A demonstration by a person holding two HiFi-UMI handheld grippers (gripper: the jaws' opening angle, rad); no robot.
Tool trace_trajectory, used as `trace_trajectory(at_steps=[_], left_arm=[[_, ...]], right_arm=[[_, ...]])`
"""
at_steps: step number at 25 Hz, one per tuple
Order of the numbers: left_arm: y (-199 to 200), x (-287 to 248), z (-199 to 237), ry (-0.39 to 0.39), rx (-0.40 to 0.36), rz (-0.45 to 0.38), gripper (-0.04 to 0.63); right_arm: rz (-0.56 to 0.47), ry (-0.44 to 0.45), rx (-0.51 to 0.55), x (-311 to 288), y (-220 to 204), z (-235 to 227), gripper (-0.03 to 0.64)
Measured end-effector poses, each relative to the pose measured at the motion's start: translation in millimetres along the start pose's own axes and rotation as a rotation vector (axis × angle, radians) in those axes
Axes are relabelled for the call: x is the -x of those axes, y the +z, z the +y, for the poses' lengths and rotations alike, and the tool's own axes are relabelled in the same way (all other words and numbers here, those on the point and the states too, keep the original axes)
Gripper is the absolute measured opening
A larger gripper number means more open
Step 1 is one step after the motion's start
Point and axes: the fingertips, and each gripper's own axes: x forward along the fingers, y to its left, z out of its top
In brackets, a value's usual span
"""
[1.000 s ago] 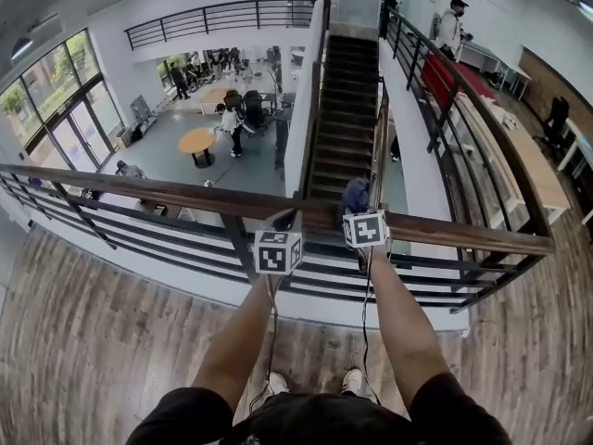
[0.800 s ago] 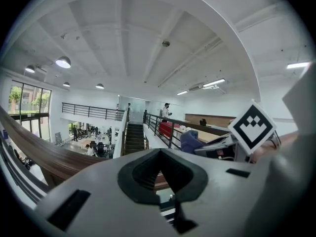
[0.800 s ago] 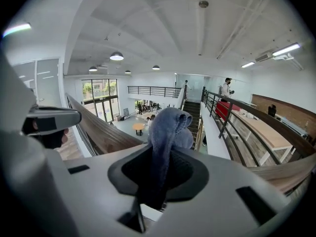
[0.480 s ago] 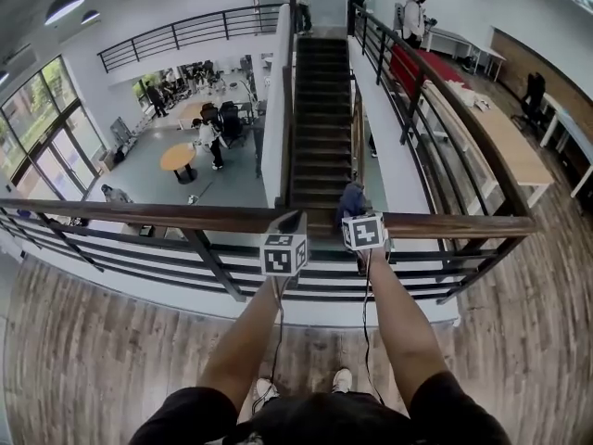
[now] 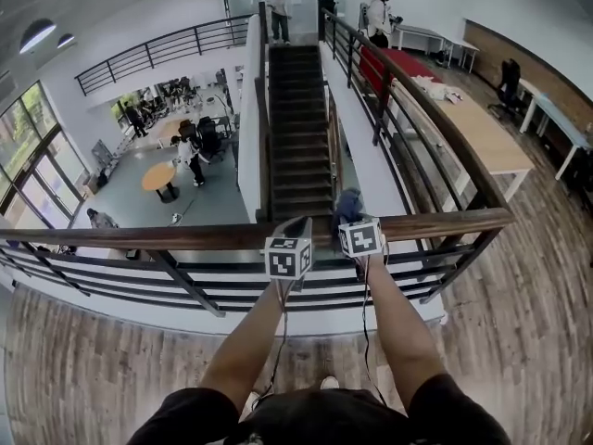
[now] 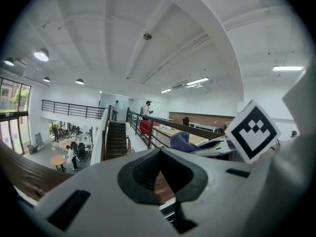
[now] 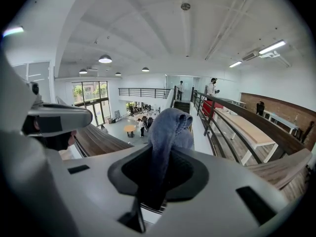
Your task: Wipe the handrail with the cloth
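Wooden handrail [image 5: 185, 237], cloth [image 5: 347, 204] perhaps atop

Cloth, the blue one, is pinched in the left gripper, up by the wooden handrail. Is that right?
Not quite. The cloth is pinched in the right gripper, not the left. The right gripper view shows it between those jaws, and the left gripper has its jaws together on nothing. It is up by the wooden handrail.
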Motion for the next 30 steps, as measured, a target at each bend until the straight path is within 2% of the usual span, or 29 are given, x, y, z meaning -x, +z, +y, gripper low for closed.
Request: trace_trajectory(at_steps=[6,12,22,30], left_arm=[[-0.4,-35.3,-59.9,-0.065,-0.017,0.011,0.003],[6.7,-49.7,-92.2,-0.09,-0.021,0.021,0.003],[1.3,-61.8,-112.7,-0.164,-0.044,0.045,0.003],[0.5,-85.5,-163.0,-0.143,-0.04,0.06,0.003]], right_arm=[[0.001,-0.048,-0.006,18.8,-20.5,-61.0,0.078],[-0.008,-0.087,-0.034,35.0,-26.6,-115.7,0.078],[0.006,-0.134,-0.075,36.3,-34.6,-131.3,0.078],[-0.018,-0.117,-0.049,55.7,-44.8,-176.7,0.078]])
